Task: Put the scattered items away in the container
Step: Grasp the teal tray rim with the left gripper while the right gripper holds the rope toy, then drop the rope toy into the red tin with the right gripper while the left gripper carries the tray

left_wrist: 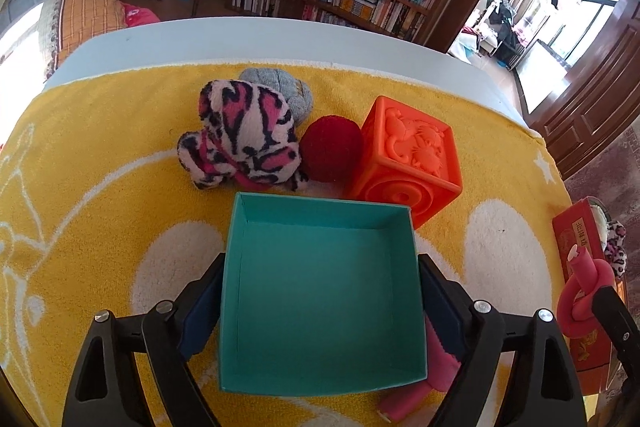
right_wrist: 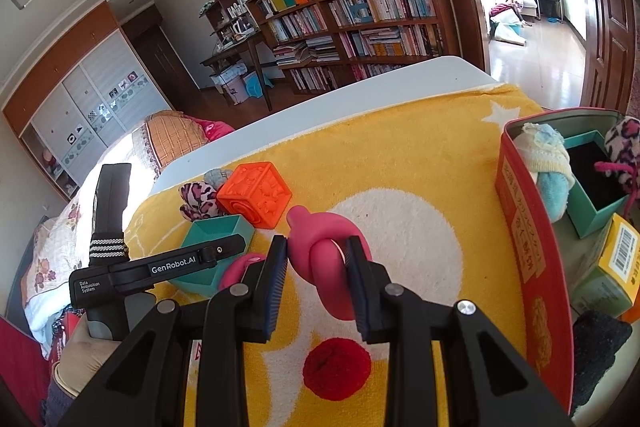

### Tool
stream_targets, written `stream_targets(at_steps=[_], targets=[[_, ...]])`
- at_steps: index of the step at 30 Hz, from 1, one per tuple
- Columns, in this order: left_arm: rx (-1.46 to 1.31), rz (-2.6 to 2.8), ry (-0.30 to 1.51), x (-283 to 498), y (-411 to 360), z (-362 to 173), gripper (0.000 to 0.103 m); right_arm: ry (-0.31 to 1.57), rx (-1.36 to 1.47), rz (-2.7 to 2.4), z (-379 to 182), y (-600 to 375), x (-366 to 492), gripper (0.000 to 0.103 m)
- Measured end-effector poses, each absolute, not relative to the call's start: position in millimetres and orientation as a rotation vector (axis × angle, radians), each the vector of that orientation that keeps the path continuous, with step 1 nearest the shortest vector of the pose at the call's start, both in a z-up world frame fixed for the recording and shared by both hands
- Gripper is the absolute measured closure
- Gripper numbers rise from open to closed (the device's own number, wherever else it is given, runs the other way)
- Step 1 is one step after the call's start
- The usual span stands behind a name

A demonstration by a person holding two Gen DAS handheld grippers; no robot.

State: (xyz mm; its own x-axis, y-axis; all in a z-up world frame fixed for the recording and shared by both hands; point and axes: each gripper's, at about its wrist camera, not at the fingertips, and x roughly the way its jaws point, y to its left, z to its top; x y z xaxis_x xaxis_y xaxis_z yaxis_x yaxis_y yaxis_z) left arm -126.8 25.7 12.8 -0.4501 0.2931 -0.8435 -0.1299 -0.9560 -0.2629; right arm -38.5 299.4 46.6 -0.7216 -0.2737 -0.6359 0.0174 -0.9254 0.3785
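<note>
My left gripper (left_wrist: 320, 291) is shut on an empty teal box (left_wrist: 324, 303), fingers pressed on its two sides, over the yellow towel (left_wrist: 80, 187). Behind it lie a pink leopard plush (left_wrist: 244, 135), a grey knit item (left_wrist: 280, 87), a red pompom (left_wrist: 330, 155) and an orange cube (left_wrist: 408, 155). My right gripper (right_wrist: 318, 267) is shut on a pink knotted foam tube (right_wrist: 324, 251), held above the towel. The tube also shows in the left wrist view (left_wrist: 584, 291). The red container (right_wrist: 532, 259) stands at the right.
The container holds a blue cloth (right_wrist: 552, 167), a teal box (right_wrist: 596, 187), a leopard plush (right_wrist: 624, 147), a yellow box (right_wrist: 616, 263) and a dark item (right_wrist: 596, 343). Another red pompom (right_wrist: 336, 367) lies under my right gripper. A pink piece (left_wrist: 420, 387) lies beside the held box.
</note>
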Motion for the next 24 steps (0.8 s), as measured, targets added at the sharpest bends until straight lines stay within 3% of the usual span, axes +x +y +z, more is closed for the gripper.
stream_targets(at_steps=[9,24], targets=[[-1.345,2.510,-0.340,-104.0,12.1,44.5,0.013,-0.565,1.012,-2.749,58.2,305.5,-30.9,0.070],[-1.108,2.481,-0.271,-65.7,64.7,120.7,0.013,-0.753,0.834,-2.815,93.2,361.0,10.4,0.070]])
